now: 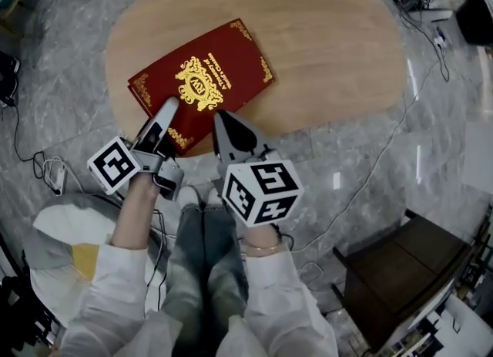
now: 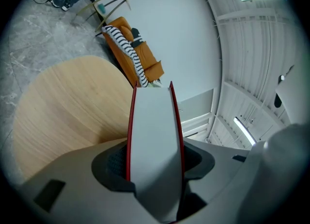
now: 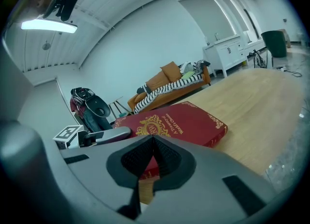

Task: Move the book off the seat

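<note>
A dark red book (image 1: 202, 78) with gold print lies on the oval wooden seat (image 1: 331, 47), near its front left edge. My left gripper (image 1: 168, 107) is shut on the book's near left corner. In the left gripper view the book's white page edge (image 2: 154, 121), with a red cover on each side, stands clamped between the jaws of the left gripper (image 2: 154, 162). My right gripper (image 1: 222, 120) rests at the book's near edge with its jaws together. In the right gripper view the right gripper (image 3: 152, 141) is shut and empty, with the book (image 3: 179, 124) just beyond its tips.
Grey marble floor surrounds the seat, with cables (image 1: 427, 35) at the back right and more at the left. A dark wooden box (image 1: 400, 271) stands at the lower right and a white and yellow cushion (image 1: 62, 240) at the lower left. An orange sofa (image 3: 164, 85) and a stroller (image 3: 89, 104) stand by the far wall.
</note>
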A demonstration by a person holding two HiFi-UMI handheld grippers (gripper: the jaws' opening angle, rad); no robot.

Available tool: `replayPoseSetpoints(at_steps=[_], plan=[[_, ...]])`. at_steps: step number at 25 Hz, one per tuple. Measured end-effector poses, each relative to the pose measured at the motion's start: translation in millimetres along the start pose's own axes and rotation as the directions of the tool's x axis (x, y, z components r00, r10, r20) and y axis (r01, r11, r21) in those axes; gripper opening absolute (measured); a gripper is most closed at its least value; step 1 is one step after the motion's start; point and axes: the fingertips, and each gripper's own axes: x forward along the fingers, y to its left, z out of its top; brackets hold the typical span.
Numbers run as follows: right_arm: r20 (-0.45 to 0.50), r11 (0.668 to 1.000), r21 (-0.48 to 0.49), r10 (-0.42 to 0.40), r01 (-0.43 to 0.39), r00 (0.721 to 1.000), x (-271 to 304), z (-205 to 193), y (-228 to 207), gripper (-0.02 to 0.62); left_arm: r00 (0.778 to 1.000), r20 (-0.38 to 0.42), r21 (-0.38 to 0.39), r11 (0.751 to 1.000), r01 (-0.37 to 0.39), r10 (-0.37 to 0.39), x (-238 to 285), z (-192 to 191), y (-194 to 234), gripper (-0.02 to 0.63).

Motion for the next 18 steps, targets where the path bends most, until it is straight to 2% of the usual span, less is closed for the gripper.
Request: replayPoseSetpoints(at_steps=[6,13,18], plan=[[-0.015,1.0,0.009,-0.002,0.002,1.0,6,-1,-7,0.012,0.999,-0.021,-0.059,0.998,0.024,-0.026,10,-3,10,0.239],[-0.026,1.0,0.013,0.005,-0.004,1.0,13,-3,-7,0.012,0.997,-0.071,-0.065,0.998,0.021,-0.025,20,-8,27,0.241],[-0.033,1.0,0.018,0.009,-0.008,0.999,14,-7,-7,0.012,0.998,-0.065,-0.081,0.997,0.005,-0.011,24,-5,39,0.25]])
